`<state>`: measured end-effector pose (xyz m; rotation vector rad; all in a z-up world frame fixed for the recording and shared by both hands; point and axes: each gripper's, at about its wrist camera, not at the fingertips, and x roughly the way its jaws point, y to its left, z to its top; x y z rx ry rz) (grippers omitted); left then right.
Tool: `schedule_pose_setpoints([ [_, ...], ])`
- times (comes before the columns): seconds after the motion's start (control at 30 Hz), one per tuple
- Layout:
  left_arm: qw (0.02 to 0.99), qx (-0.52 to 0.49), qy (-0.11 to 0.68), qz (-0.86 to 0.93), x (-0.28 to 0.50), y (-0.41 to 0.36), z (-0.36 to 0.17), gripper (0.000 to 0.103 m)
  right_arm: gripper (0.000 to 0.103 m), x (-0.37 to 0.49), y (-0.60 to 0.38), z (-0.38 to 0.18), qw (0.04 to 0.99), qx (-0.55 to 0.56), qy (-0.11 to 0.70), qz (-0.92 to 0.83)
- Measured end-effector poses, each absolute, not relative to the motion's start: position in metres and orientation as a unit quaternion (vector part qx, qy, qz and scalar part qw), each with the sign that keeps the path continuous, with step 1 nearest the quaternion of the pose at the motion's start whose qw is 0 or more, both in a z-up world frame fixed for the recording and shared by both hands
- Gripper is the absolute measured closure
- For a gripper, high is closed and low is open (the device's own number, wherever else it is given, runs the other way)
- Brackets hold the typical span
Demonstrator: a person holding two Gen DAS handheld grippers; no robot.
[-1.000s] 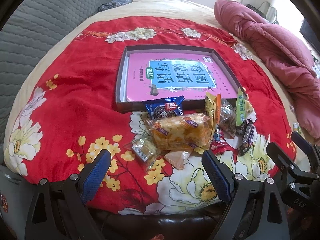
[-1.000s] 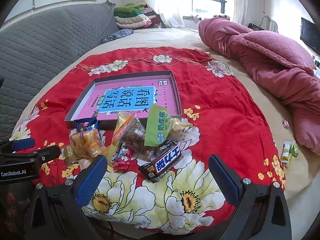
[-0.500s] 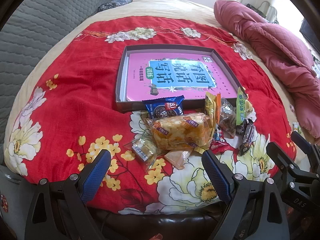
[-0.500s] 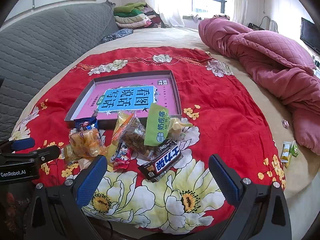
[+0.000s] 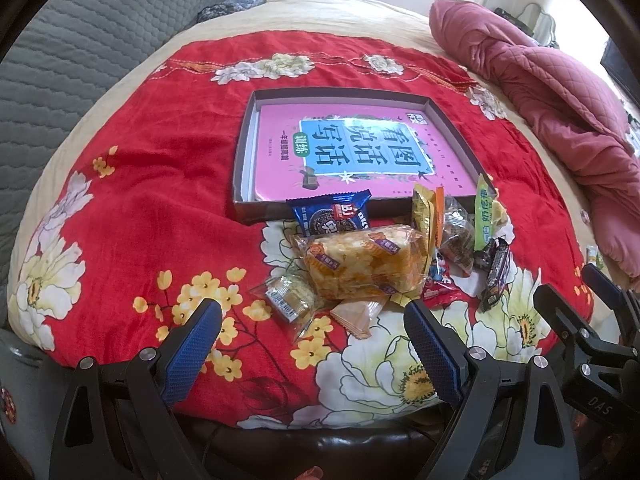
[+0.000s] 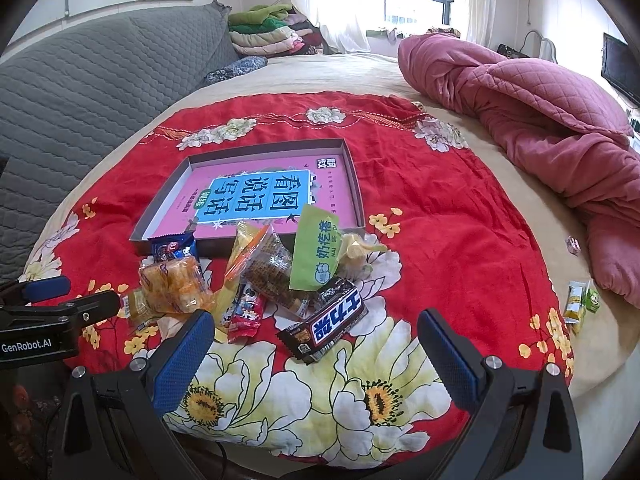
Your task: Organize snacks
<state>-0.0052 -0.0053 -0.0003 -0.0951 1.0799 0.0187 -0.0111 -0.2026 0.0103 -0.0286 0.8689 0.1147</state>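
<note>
A pile of wrapped snacks lies on a red floral cloth [image 5: 152, 216] in front of a shallow grey box [image 5: 248, 152] with a pink book inside. An orange-yellow cake pack [image 5: 360, 264], a blue cookie pack [image 5: 332, 216] and a small clear biscuit pack [image 5: 288, 300] lie nearest my left gripper [image 5: 312, 344], which is open and empty just short of them. My right gripper [image 6: 312, 348] is open and empty, close to a black chocolate bar [image 6: 324, 324], a green pouch [image 6: 316, 252] and a red candy [image 6: 244, 316].
A crumpled pink quilt [image 6: 540, 112] lies at the right. Small green and yellow packets [image 6: 580, 304] sit on the beige sheet near the right edge. A grey quilted headboard [image 6: 80, 80] is at the left. Folded clothes [image 6: 268, 32] are stacked far back.
</note>
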Motion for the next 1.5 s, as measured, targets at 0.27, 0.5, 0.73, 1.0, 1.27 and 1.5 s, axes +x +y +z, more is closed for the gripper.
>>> schedule_pose_setpoints([
  [0.27,0.853,-0.051,0.519,0.011,-0.003,-0.002,-0.004,0.01,0.001,-0.008,-0.204,0.006,0.904,-0.008,0.424,0.056],
  [0.5,0.85,-0.057,0.524,0.014,0.0,0.003,-0.008,0.01,0.001,-0.006,-0.205,0.002,0.902,-0.002,0.428,0.059],
  [0.73,0.843,-0.08,0.531,0.033,0.003,0.025,-0.013,0.01,0.001,-0.004,-0.209,-0.002,0.901,0.005,0.429,0.06],
  [1.0,0.828,-0.097,0.55,0.047,0.006,0.047,-0.024,0.01,0.001,-0.002,-0.212,-0.006,0.899,0.014,0.433,0.062],
  [1.27,0.816,-0.102,0.569,0.035,0.01,0.043,-0.039,0.01,0.001,0.003,-0.215,-0.012,0.897,0.024,0.437,0.061],
  [1.5,0.809,-0.087,0.582,0.007,0.02,0.032,-0.055,0.01,0.001,0.011,-0.222,-0.02,0.893,0.04,0.444,0.058],
])
